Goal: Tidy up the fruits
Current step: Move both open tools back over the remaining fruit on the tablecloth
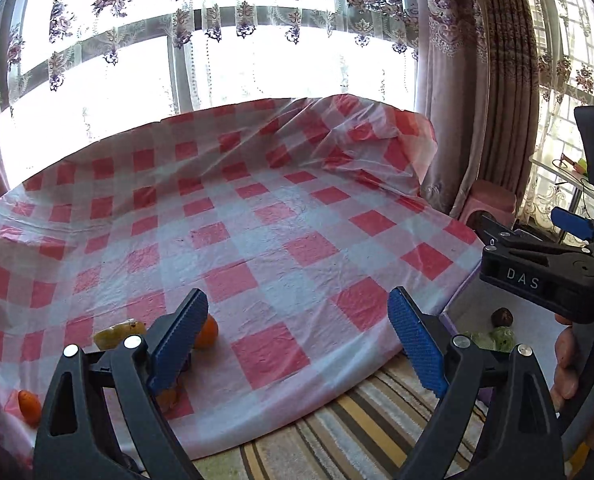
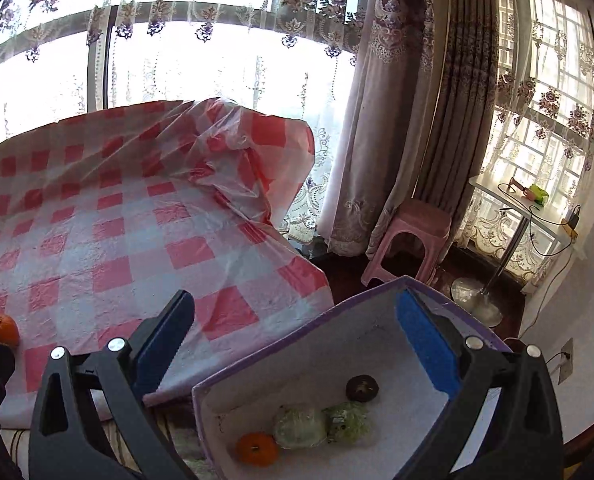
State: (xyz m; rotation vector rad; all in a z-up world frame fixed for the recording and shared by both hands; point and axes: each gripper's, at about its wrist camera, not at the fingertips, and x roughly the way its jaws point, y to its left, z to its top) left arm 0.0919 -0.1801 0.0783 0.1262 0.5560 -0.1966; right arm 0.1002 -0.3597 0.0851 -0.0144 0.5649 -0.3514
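Four items already lie in the box [image 2: 377,292] at the table's [image 1: 257,220] right: an orange [image 2: 256,447], two green pieces, one dark. More fruit [image 1: 205,333] waits near left on the table. Both the left tool [image 1: 297,344] and right tool [image 2: 297,356] hang apart, empty.

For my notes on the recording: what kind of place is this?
Probably a room in a home: floral lace curtains over big windows, a pink plastic stool on the floor, a checked cloth spread beside a striped rug.
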